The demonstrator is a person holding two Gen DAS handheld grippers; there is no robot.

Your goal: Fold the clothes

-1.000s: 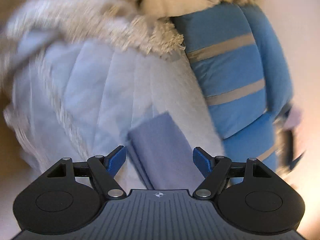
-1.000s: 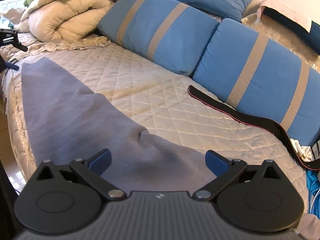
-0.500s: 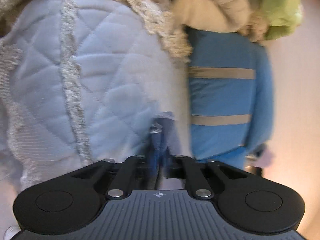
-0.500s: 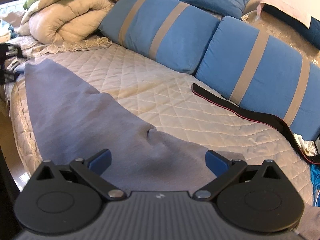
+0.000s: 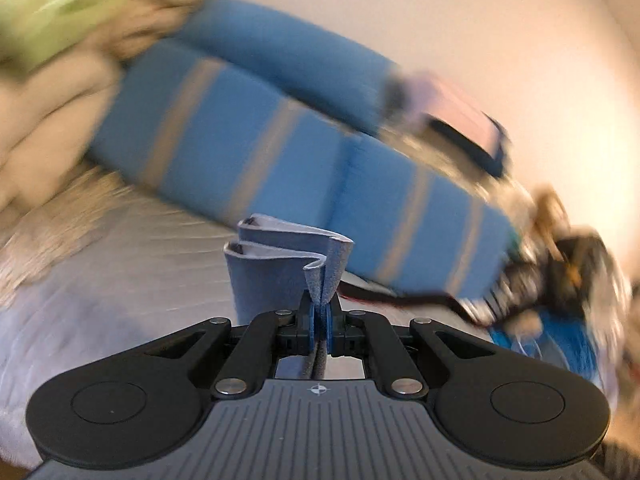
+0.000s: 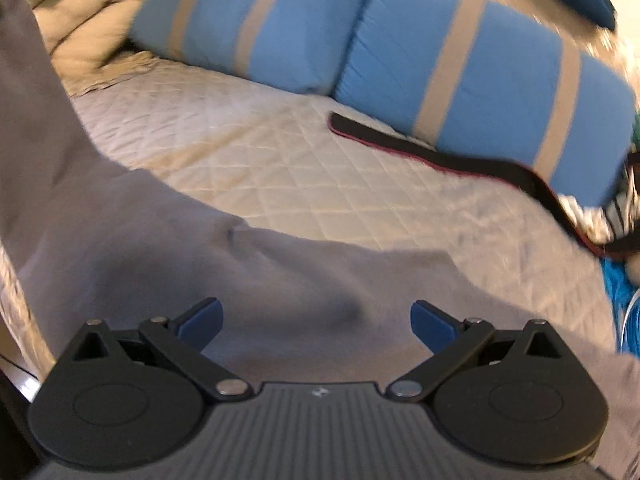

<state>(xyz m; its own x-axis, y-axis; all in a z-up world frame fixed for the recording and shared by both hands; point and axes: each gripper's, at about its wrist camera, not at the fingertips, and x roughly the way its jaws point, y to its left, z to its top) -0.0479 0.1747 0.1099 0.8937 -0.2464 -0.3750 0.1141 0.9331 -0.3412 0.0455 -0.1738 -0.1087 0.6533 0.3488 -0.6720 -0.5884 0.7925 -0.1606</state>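
Grey-blue garment point(image 6: 120, 240), tan-striped blue pillows point(image 6: 480, 76)

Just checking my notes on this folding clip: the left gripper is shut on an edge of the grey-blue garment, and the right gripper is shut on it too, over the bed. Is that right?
Not quite. The right gripper is open: the right wrist view shows its jaws spread wide above the grey-blue garment, gripping nothing. The left gripper is indeed shut on an edge of the garment, over the bed.

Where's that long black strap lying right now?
In the right wrist view, the black strap lies on the quilted bedspread, right of centre, along the foot of the blue striped cushions.
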